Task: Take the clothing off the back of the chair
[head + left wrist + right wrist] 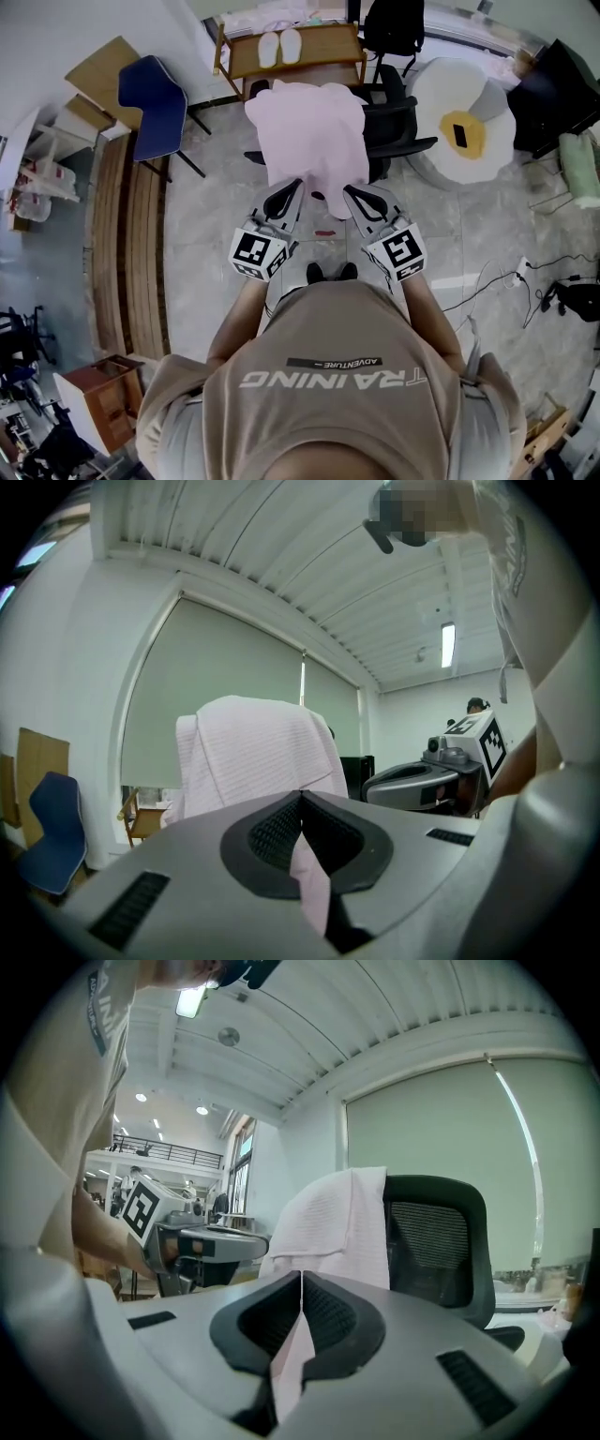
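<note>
My left claw [293, 187] and right claw [351, 192] are clamped on the pink garment [309, 131], still draped on the chair [398, 117]; lifting remains.

Clothing [309, 131]: pale pink cloth, finely ribbed, matt; chair [439, 1237] back: black mesh; left hand-held gripper [301, 799], right hand-held gripper [300, 1277]: smooth matt grey plastic, black textured pads [274, 832]

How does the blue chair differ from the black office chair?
The blue chair is bare, while the black office chair has the pink garment draped over its back. The blue chair shows no armrests; the black office chair has them. Nobody sits on either.
</note>
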Tool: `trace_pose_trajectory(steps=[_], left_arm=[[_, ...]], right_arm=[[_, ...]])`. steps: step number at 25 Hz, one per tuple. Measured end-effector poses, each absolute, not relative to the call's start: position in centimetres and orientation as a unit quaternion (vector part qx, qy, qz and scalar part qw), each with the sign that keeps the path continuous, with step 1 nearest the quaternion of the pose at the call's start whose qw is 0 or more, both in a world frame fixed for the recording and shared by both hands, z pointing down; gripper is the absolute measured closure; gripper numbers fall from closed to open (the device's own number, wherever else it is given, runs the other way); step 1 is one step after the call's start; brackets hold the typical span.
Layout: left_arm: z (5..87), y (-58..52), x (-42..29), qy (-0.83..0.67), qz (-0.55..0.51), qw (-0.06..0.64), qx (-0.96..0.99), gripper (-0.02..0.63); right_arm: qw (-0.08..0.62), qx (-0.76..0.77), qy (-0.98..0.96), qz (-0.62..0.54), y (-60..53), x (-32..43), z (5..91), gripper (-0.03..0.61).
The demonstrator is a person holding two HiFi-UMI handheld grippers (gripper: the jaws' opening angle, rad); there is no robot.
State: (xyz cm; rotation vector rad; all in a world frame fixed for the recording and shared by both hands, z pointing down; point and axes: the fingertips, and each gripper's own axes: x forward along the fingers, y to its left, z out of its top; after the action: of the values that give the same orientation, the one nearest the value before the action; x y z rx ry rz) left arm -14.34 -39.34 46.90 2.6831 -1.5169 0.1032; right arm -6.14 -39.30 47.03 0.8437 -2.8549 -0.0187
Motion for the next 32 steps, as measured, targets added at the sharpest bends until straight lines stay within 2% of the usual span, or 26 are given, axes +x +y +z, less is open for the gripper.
trace_pose_trajectory(steps=[3, 4, 5, 6, 16, 20, 23, 27, 32], left_arm=[[46.1, -38.8, -12.9, -0.445, 0.016, 0.023, 0.895, 0.6], [45.7, -38.6, -12.5, -0.429, 0.001, 0.025, 0.903, 0.572], [45.4, -38.5, -12.4, -0.421, -0.014, 0.028, 0.907, 0.364], [45.1, -38.5, -12.4, -0.419, -0.023, 0.03, 0.907, 0.221], [45.3, -39.5, -17.9, -0.459, 0.003, 0.031, 0.888, 0.222], [47.0, -40.5, -20.7, -0.403, 0.004, 0.073, 0.912, 0.222], [47.0, -41.1, -21.6, -0.371, 0.013, 0.063, 0.926, 0.222], [46.7, -41.9, -21.6, -0.357, 0.026, 0.045, 0.933, 0.222], [47.0, -42.7, -18.9, -0.309, 0.014, 0.058, 0.949, 0.222]], right_arm=[[0.081, 0.289, -0.954, -0.006, -39.4, -5.9, 46.9, 0.546], [0.081, 0.29, -0.953, -0.005, -39.4, -5.9, 47.0, 0.546], [0.081, 0.291, -0.953, -0.004, -39.3, -5.9, 47.1, 0.546], [0.081, 0.291, -0.953, -0.003, -39.3, -5.9, 47.1, 0.546], [0.076, 0.291, -0.954, -0.013, -39.4, -6.4, 46.2, 0.547], [0.076, 0.3, -0.951, -0.011, -39.4, -6.0, 46.4, 0.546], [0.082, 0.311, -0.947, -0.005, -39.5, -5.4, 47.1, 0.547], [0.088, 0.321, -0.943, -0.003, -39.7, -4.7, 47.4, 0.546], [0.093, 0.334, -0.938, -0.008, -40.0, -4.3, 47.3, 0.546]])
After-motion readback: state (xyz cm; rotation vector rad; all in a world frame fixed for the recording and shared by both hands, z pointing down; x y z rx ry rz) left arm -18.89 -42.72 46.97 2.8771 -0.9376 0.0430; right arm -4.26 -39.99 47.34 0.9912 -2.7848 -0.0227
